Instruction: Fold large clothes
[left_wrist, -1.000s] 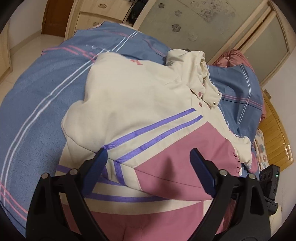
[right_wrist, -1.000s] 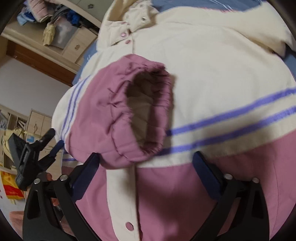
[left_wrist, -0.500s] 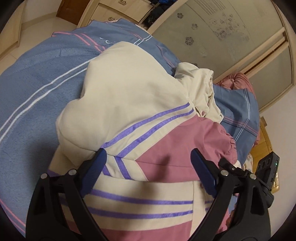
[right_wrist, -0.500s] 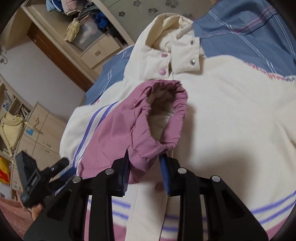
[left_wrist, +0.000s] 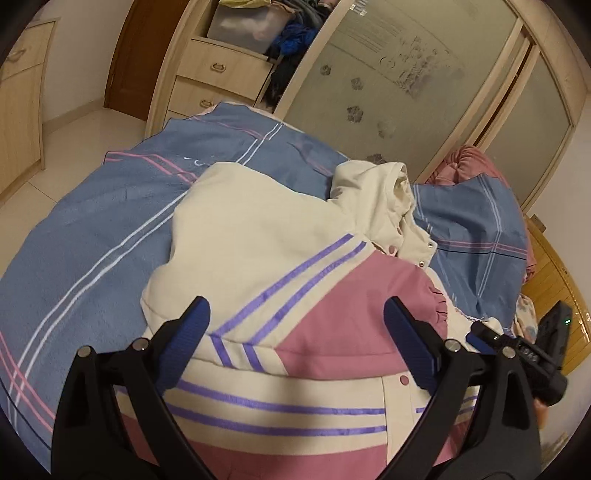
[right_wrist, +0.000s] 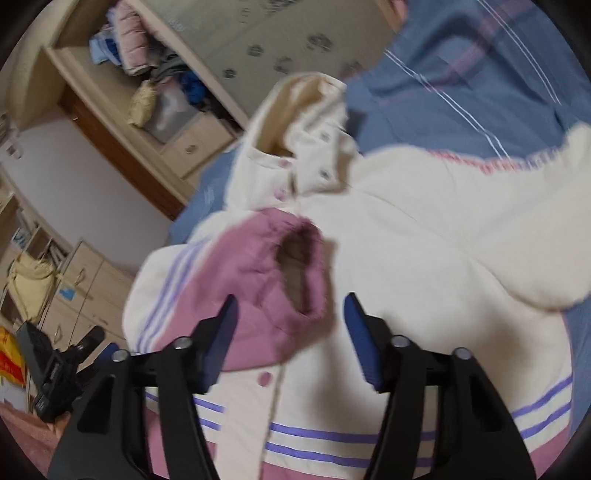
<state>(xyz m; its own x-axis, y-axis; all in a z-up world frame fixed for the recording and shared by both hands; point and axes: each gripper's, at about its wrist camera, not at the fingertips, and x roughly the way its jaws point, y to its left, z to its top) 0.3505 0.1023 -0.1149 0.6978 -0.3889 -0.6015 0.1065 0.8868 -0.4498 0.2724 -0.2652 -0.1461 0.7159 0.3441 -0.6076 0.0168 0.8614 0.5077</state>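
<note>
A: Lying spread on the blue striped bedcover (left_wrist: 92, 229) is the jacket (left_wrist: 258, 236), cream on top, pink below, with purple stripes across it. Its collar (left_wrist: 391, 192) points toward the frosted wardrobe doors (left_wrist: 406, 85).

B: And the pink sleeve (right_wrist: 258, 269)?

A: Folded over the front of the jacket, cuff opening facing the right wrist camera, just beside the snap placket (right_wrist: 280, 192).

B: What about the right gripper (right_wrist: 290, 328)?

A: Its jaws have just been opening. The blue fingers (right_wrist: 221, 332) stand moderately apart, and the cuff lies between them; the picture is blurred, but the pads seem clear of the cloth.

B: The left gripper (left_wrist: 295, 332)?

A: Spread wide above the striped part of the jacket, holding nothing. In its view the right gripper shows at the far right edge, near the wooden headboard (left_wrist: 554, 280)
</note>
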